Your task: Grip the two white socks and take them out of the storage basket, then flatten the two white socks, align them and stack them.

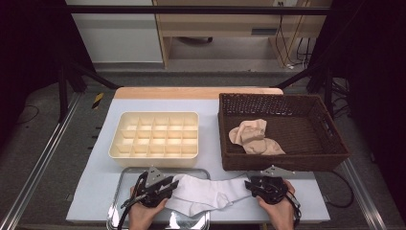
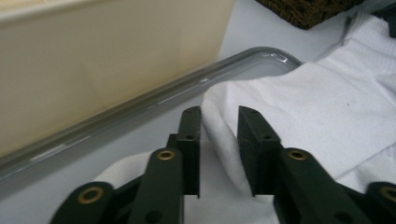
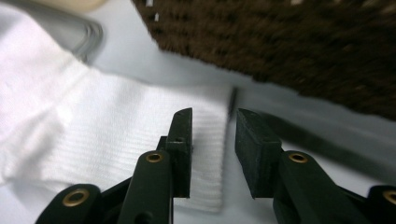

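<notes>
A cream organizer [image 1: 155, 139] with many small cells is standing on the left half of the table [image 1: 95, 182], and a brown wicker basket [image 1: 330, 143] is sitting on the right half. Two beige socks [image 1: 253, 136] are lying inside the basket, touching each other. A metal tray [image 1: 125, 175] is lying at the near edge, just in front of the organizer; in the left gripper view its rim [image 2: 140, 100] is running between the organizer wall and the white fabric. The basket's front wall is standing just behind the right gripper, very near to it.

The white socks [image 1: 206, 194] are lying flat at the near edge, partly on the tray and partly on the table, stretching from one gripper to the other. They are looking clean and soft, with a ribbed cuff [image 3: 205, 140] at the right end and a rounded fold at the left end.

The left gripper [image 1: 168, 188] is resting over the tray at the left end of the socks. Its jaws are standing narrowly apart with a fold of white fabric [image 2: 219, 135] rising between them; the pads are not pressing on it. The right gripper [image 1: 249, 184] is lying at the cuff end. Its jaws are also a little apart, with the edge of the cuff under the gap, not pinched.
</notes>
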